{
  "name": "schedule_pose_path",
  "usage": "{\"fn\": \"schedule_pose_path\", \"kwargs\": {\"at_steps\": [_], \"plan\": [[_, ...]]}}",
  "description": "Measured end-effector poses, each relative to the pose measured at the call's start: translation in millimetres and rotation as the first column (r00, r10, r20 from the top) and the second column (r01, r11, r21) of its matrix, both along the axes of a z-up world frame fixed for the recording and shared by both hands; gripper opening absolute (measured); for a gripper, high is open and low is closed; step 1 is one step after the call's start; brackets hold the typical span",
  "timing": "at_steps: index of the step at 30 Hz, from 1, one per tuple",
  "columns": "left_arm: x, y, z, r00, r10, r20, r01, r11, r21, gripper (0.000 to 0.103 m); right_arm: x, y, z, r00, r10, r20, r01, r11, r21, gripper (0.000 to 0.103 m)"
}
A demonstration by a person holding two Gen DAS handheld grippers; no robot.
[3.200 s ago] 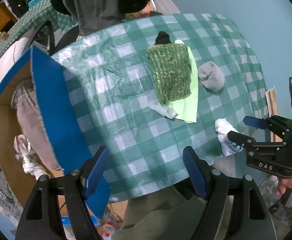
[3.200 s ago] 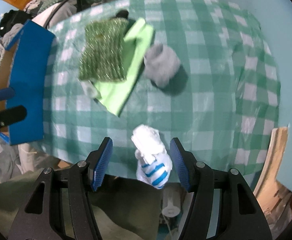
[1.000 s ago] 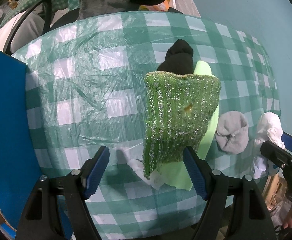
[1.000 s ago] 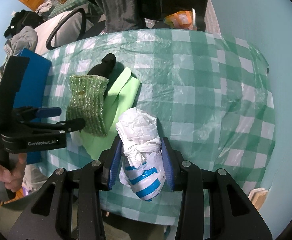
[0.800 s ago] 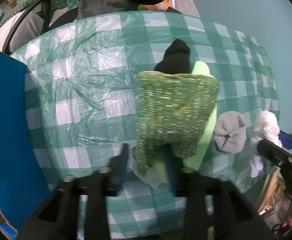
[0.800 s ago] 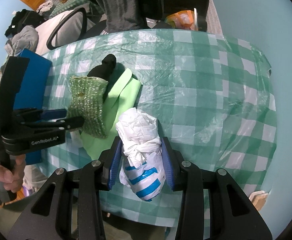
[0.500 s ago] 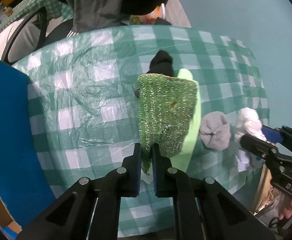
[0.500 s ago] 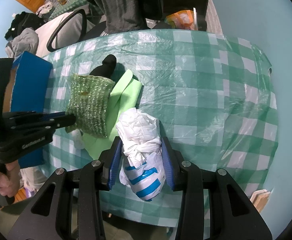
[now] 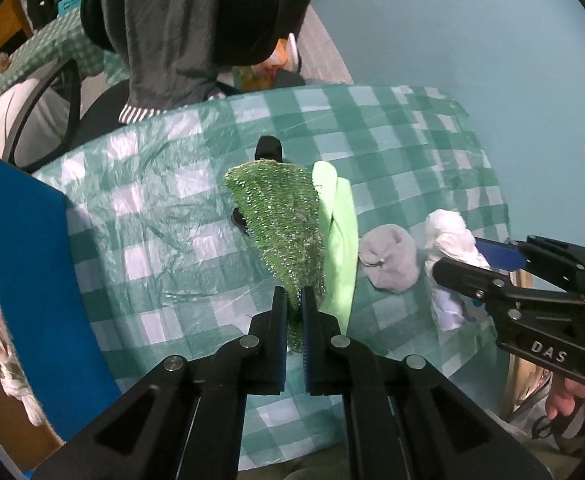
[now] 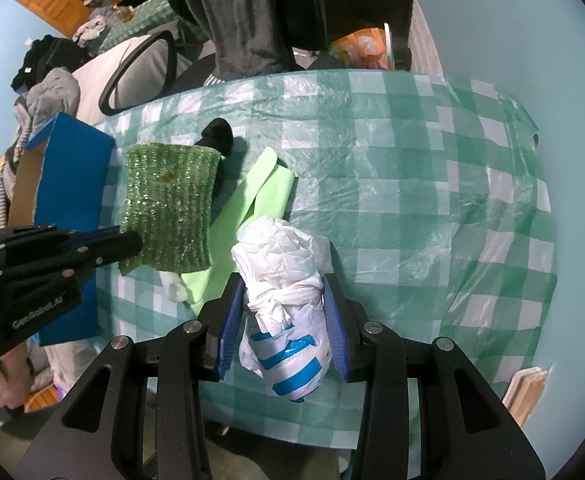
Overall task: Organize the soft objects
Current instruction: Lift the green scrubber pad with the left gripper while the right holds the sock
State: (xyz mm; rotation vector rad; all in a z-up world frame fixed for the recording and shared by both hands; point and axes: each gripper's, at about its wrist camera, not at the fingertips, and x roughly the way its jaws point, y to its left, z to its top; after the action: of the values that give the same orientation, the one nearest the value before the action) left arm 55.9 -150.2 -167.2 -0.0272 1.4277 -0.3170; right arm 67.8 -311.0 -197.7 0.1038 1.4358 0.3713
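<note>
My left gripper (image 9: 294, 304) is shut on a corner of a sparkly green knit cloth (image 9: 282, 222) and holds it lifted above the checked table (image 9: 164, 216); the cloth also shows in the right wrist view (image 10: 168, 204). My right gripper (image 10: 284, 308) is shut on a knotted white plastic bag with blue stripes (image 10: 284, 292), held above the table's near edge. On the table lie a light green cloth (image 10: 252, 208), a black sock (image 10: 218, 136), a grey sock ball (image 9: 390, 258) and a small white piece (image 10: 174, 286).
A blue-sided cardboard box (image 9: 32, 280) with clothes inside stands at the table's left edge. A person in dark clothes (image 10: 292, 12) stands at the far side, beside an office chair (image 10: 140, 68). A teal wall (image 9: 472, 32) lies to the right.
My left gripper has shut on the green knit cloth and lifted it off the light green cloth, drawing back toward me. My right gripper holds the bag in the same place.
</note>
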Motion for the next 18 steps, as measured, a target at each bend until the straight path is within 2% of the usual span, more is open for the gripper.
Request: {"fn": "schedule_pose_path", "kwargs": {"at_steps": [10, 18], "plan": [[-9, 7, 23, 0.999, 0.015, 0.041, -0.015, 1.0, -0.006, 0.005, -2, 2, 11, 1.0, -0.008, 0.021, 0.008, 1.0, 0.004, 0.038], [-17, 24, 46, 0.996, 0.038, 0.075, -0.038, 0.999, 0.001, 0.005, 0, 8, 31, 0.998, 0.006, 0.063, -0.006, 1.0, 0.001, 0.038]]}}
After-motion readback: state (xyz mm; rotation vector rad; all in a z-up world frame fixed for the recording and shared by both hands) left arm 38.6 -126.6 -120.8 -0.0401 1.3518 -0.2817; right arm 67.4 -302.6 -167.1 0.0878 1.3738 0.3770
